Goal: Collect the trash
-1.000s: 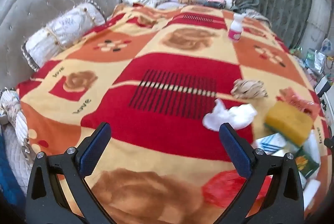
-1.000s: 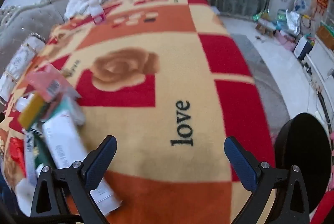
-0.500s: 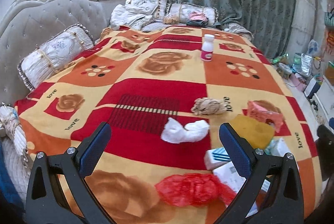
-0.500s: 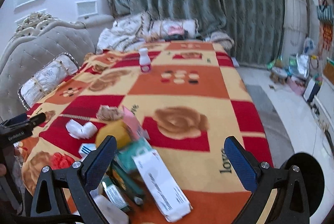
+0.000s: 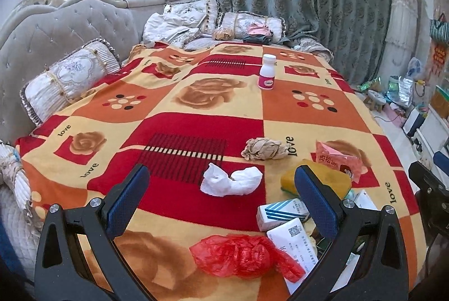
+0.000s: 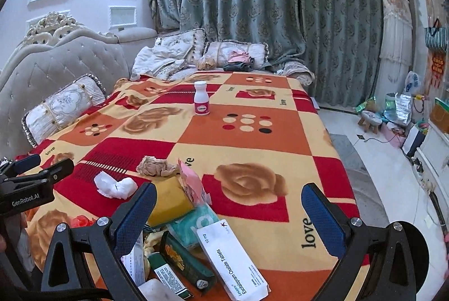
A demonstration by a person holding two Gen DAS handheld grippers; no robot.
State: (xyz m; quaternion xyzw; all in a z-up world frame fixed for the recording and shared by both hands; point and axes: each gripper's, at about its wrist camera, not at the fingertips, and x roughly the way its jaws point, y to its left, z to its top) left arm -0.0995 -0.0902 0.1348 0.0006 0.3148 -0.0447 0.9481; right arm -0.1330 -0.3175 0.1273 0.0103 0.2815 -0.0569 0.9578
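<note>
Trash lies on a red, orange and yellow blanket (image 5: 196, 115). A white crumpled tissue (image 5: 231, 183), a brown paper wad (image 5: 263, 149), a red plastic bag (image 5: 241, 256), a pink snack packet (image 5: 336, 160), a yellow sponge (image 5: 317, 180) and small boxes (image 5: 283, 214) lie near the front. My left gripper (image 5: 221, 202) is open and empty above the tissue. My right gripper (image 6: 228, 216) is open and empty above a white tablet box (image 6: 233, 259), a green box (image 6: 185, 261) and a teal packet (image 6: 196, 225).
A white pill bottle (image 5: 267, 72) stands far back on the blanket. Pillows (image 5: 67, 79) and a grey headboard (image 5: 56, 28) line the left. Curtains (image 6: 266, 6) hang behind. The floor at the right holds clutter (image 6: 393, 110). A black round bin (image 6: 412, 253) sits lower right.
Both grippers have tilted up and drawn back, so the whole bed and the curtains show. The jaws stay open. Nothing on the blanket has moved.
</note>
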